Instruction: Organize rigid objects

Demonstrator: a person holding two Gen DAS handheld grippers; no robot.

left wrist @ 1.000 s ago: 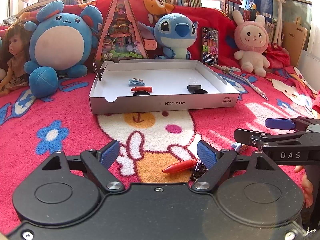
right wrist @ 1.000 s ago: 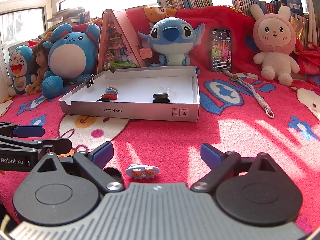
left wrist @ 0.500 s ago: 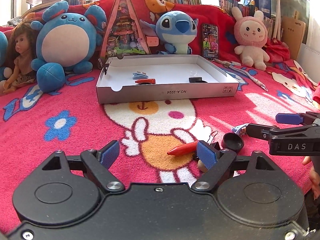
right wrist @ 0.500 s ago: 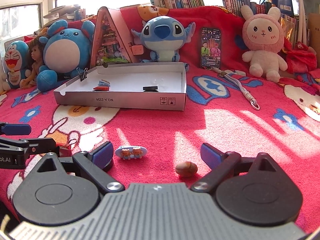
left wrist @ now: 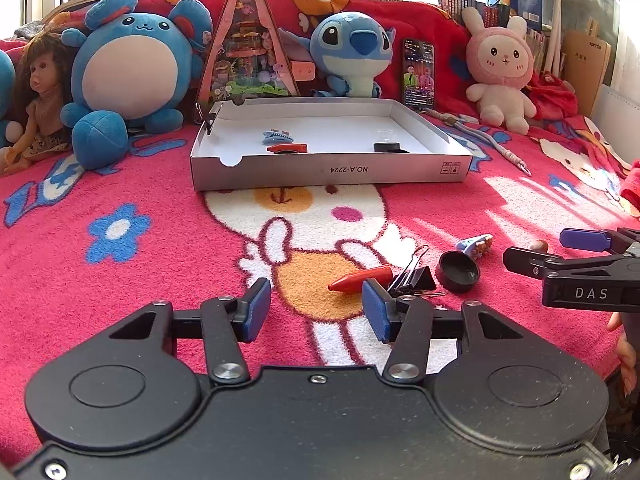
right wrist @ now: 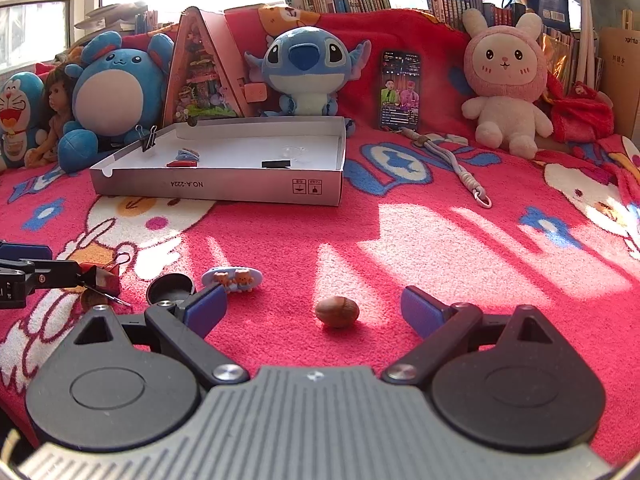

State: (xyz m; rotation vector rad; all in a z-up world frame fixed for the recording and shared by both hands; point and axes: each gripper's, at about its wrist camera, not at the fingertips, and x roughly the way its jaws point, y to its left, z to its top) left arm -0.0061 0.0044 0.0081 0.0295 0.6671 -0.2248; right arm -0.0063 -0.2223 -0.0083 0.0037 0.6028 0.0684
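Crayon (left wrist: 362, 278), red, is lying on the blanket (left wrist: 120, 280) beside a binder clip (left wrist: 412, 280) and black cap (left wrist: 459, 272), just ahead of the left gripper (left wrist: 316, 312); light, stiff and waxy, best taken across its barrel. Its jaws have just been closing, standing half-spread on nothing.

Nut (right wrist: 337, 311) is lying between the right gripper's (right wrist: 316, 312) wide-spread jaws, untouched: small, hard, likely rolling. The box (right wrist: 224, 190) is sitting well beyond.
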